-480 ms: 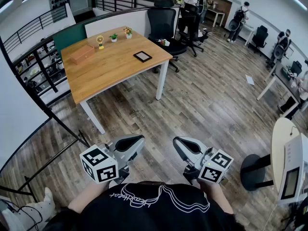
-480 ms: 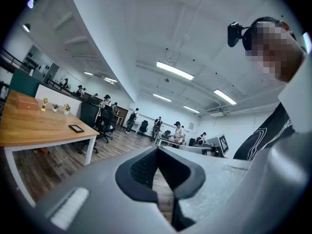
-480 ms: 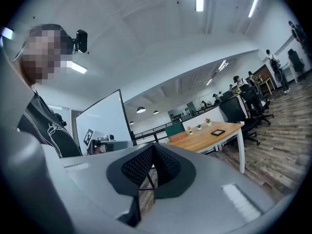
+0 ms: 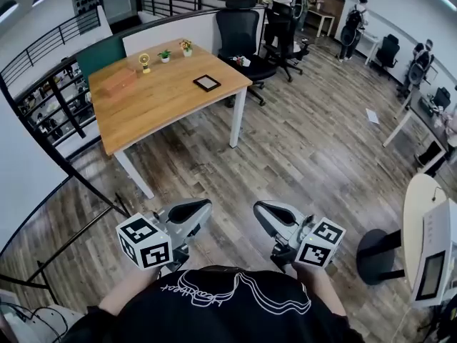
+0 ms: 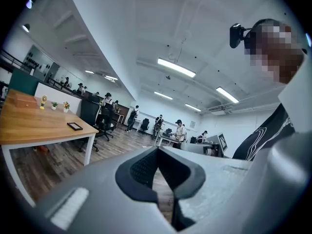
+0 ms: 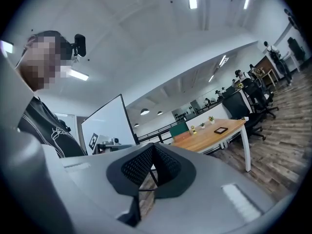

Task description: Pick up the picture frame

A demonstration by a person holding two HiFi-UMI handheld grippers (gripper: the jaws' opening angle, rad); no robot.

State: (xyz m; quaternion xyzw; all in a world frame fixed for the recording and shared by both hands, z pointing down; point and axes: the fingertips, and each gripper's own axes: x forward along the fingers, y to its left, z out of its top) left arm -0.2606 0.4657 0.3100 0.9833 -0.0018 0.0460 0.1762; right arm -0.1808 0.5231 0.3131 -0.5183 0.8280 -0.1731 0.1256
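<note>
Grippers: both are held low, just in front of the person's black shirt (image 4: 228, 302), above the wood floor (image 4: 307, 148) and well apart from the table (image 4: 153, 102).

Left gripper (image 4: 203, 207): jaws closed, with the tips meeting and nothing between them. In the left gripper view, the dark ribbed pads (image 5: 140, 169) converge to a single point. The marker cube (image 4: 146, 243) sits at the rear of the body, nearest the person.

Right gripper (image 4: 260, 209): jaws closed and empty. In the right gripper view, the ribbed pads (image 6: 134, 167) touch at the tip. Its marker cube (image 4: 320, 243) also sits at the rear.

Picture frame (image 4: 206, 83): lies flat on the wooden tabletop, near the corner closest to the black office chair (image 4: 240, 31). The border is dark and the centre is light. Neither gripper touches it. The frame also appears in the left gripper view (image 5: 75, 126) and in the right gripper view (image 6: 221, 130), in both cases far beyond the jaw tips.

Other items on the table:
- Wooden box (image 4: 118, 81), towards the left side of the top.
- Small yellow ornament (image 4: 145, 62) and two small potted plants (image 4: 165, 54), in a row along the far edge.

Table legs are white. Several people stand among desks and chairs in the background.
</note>
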